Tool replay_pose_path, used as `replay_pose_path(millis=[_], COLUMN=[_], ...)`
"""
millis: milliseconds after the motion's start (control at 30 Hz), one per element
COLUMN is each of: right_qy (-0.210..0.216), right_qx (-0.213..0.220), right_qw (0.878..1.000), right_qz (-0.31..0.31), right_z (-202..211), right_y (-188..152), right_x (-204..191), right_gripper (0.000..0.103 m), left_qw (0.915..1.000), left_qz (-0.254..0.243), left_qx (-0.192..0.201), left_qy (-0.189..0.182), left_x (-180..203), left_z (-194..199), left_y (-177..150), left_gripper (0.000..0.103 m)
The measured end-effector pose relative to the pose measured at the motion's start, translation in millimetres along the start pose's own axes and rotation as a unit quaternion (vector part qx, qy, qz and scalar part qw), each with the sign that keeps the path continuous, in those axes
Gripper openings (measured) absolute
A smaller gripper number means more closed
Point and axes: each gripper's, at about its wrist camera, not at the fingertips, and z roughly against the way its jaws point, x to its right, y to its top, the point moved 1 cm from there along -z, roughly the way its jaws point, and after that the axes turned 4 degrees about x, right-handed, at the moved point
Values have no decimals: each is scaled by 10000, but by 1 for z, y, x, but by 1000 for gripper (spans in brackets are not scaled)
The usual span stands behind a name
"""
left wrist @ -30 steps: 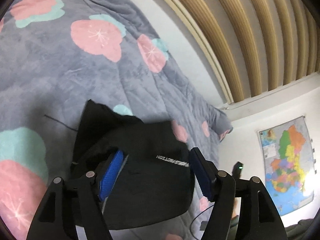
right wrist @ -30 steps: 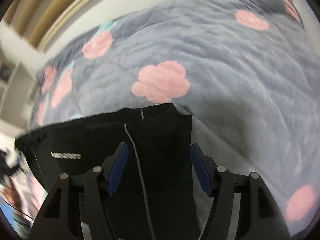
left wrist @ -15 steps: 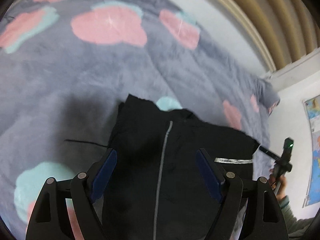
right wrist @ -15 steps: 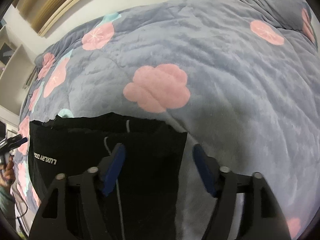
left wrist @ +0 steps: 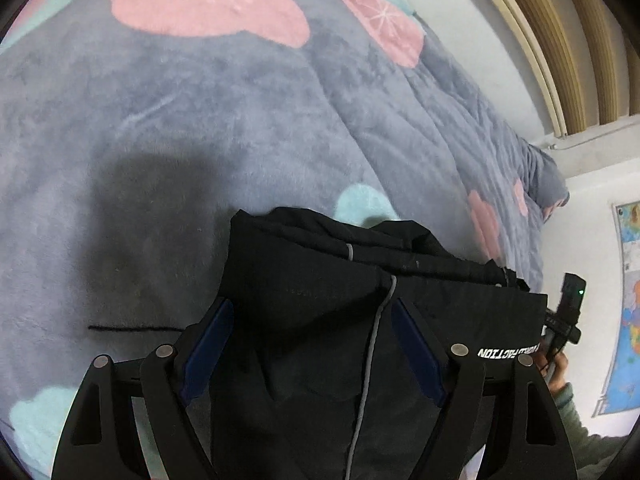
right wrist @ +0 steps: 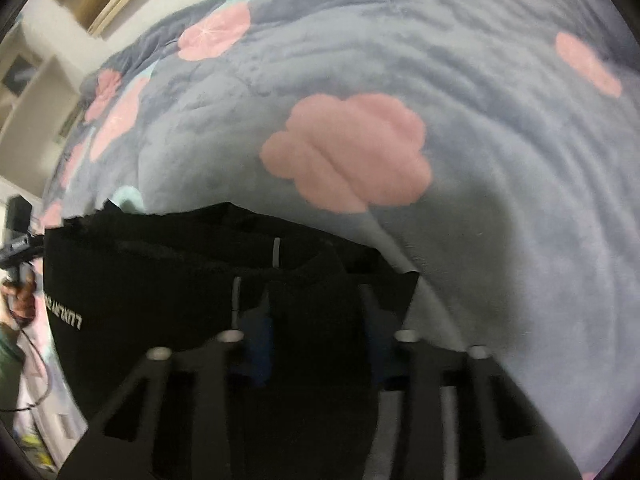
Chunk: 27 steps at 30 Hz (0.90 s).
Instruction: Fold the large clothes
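Observation:
A black jacket [left wrist: 320,292] with a grey zipper and white lettering lies folded on a grey-blue flowered blanket [left wrist: 200,140]. My left gripper [left wrist: 312,304] hovers low over the jacket's near part. Its jaws are closing but still stand wide, with the cloth and zipper between the blue pads [left wrist: 208,344], which do not press on it. In the right wrist view the jacket [right wrist: 160,272] fills the lower left. My right gripper [right wrist: 314,294] has its jaws closing on a raised hump of black cloth near the jacket's right edge, and the pads pinch it.
The blanket [right wrist: 480,160] spreads far beyond the jacket. A loose black thread [left wrist: 132,327] lies to the left. A hand with a black device [left wrist: 564,320] shows at the right, by a wall map [left wrist: 628,320]. Wooden slats [left wrist: 580,40] back the bed. Shelves [right wrist: 32,92] stand far left.
Both grippers have sunk closer to the jacket. The right jaws went from wide apart to narrow, bunching cloth between them. The left jaws stand a little closer together than half a second ago.

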Motion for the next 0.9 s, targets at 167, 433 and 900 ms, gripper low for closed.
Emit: replay_pose_path(millis=[167,433,900], right_qy=[-305,-537,-1222], right_qx=[435,1107,374], right_qw=[9984,9923,9913], right_qz=[212,117,-305], right_z=[33,92,-16], right_y=[-6,5,57], right_x=[-16,-27,-4], right_gripper=[25,24,23], left_qw=[9981,9939,9852], left_qz=[-424,-628,147], left_qx=[244,850,969], left_qy=[383,306,1407], left_x=[13,41,16], left_z=[15,67,16], left_y=[-15,-26,35], left_gripper=[14,9,9])
